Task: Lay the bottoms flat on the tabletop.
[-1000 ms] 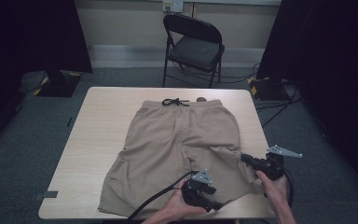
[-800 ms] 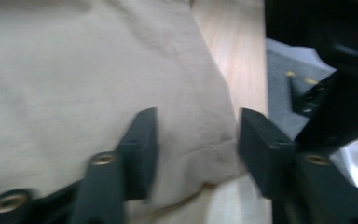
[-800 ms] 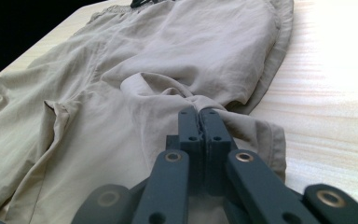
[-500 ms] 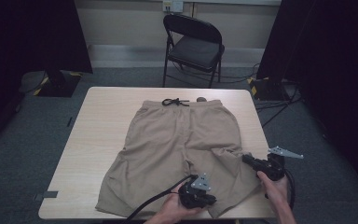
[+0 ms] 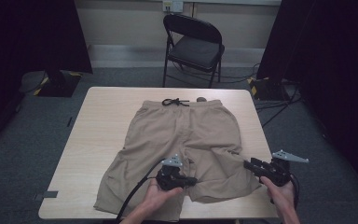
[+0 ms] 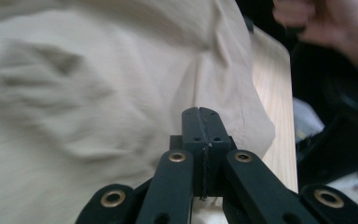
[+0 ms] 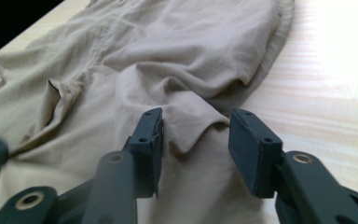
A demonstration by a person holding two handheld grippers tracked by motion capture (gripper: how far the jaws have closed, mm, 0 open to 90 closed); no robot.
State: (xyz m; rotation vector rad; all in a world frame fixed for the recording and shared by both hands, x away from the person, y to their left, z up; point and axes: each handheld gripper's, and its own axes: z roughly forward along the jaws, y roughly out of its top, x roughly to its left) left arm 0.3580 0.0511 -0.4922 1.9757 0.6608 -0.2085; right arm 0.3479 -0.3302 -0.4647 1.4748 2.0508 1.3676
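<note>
Tan shorts (image 5: 182, 135) lie flat on the light wood table (image 5: 102, 121), waistband and black drawstring (image 5: 175, 101) at the far side. My left gripper (image 5: 193, 179) rests low on the shorts between the two legs, pointing right. In the left gripper view its jaws (image 6: 200, 112) are shut on the shorts (image 6: 98, 93), with a crease in the cloth running straight into their tips. My right gripper (image 5: 248, 163) sits at the outer hem of the right leg. Its jaws (image 7: 196, 126) have just been opening and stand apart around a raised fold of the shorts (image 7: 191, 56), pads clear of it.
A black folding chair (image 5: 193, 46) stands behind the table. Bare tabletop (image 7: 331, 70) runs beside the right leg's hem, and the table's edge (image 6: 272, 79) lies close past the cloth. The person's right hand (image 6: 326, 23) shows at the top right of the left gripper view.
The left gripper's jaws closed and the hand moved left across the shorts. The right gripper's jaws opened off the hem fold; that hand stayed put.
</note>
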